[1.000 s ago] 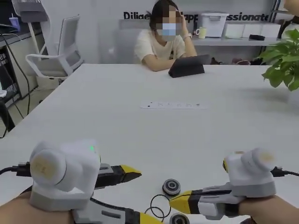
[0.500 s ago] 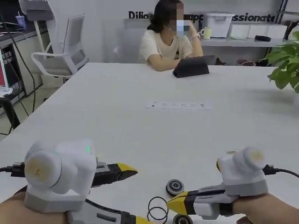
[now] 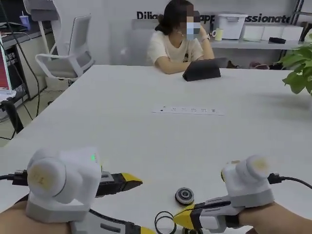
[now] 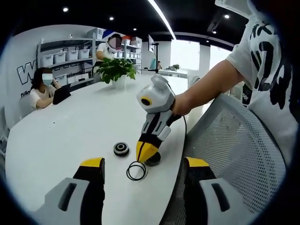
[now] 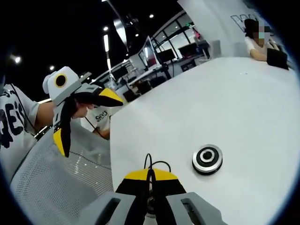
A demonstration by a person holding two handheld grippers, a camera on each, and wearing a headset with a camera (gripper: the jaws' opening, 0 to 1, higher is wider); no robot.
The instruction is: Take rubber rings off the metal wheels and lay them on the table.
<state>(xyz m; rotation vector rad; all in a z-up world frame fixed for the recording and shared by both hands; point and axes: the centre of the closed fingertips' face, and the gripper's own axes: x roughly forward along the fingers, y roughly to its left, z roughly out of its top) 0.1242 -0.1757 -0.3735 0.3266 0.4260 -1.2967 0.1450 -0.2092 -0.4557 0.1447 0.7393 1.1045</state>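
- White surface (image 3: 146, 141) has a thin black rubber ring (image 4: 136, 170) lying flat near its front edge.
- Round metal wheel with a black centre (image 3: 184, 196) sits just beside the ring. A second wheel (image 4: 153, 162) is under the right tongs (image 5: 150, 177).
- Right tongs are pressed together, tips at the ring. Can't tell if they're actually pinching it.
- Left tongs (image 3: 138, 204) are spread wide, holding nothing.
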